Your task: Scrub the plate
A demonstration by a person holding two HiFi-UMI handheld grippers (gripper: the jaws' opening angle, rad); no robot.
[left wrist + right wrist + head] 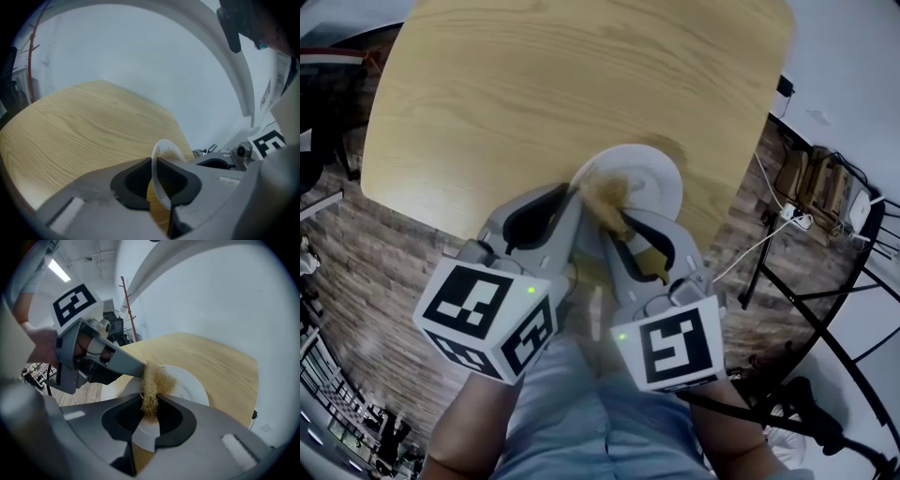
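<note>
A white plate lies at the near edge of the round wooden table. My left gripper is shut on the plate's left rim; in the left gripper view the plate stands edge-on between the pads of this gripper. A tan fibrous scrubber rests on the plate's near-left part, with my right gripper shut on it. In the right gripper view the scrubber sticks out from that gripper onto the plate, right beside the left gripper.
The table's near edge is just under both grippers, with a person's legs below. Black metal chair frames and white cables are on the floor at right. A coat stand is behind the table.
</note>
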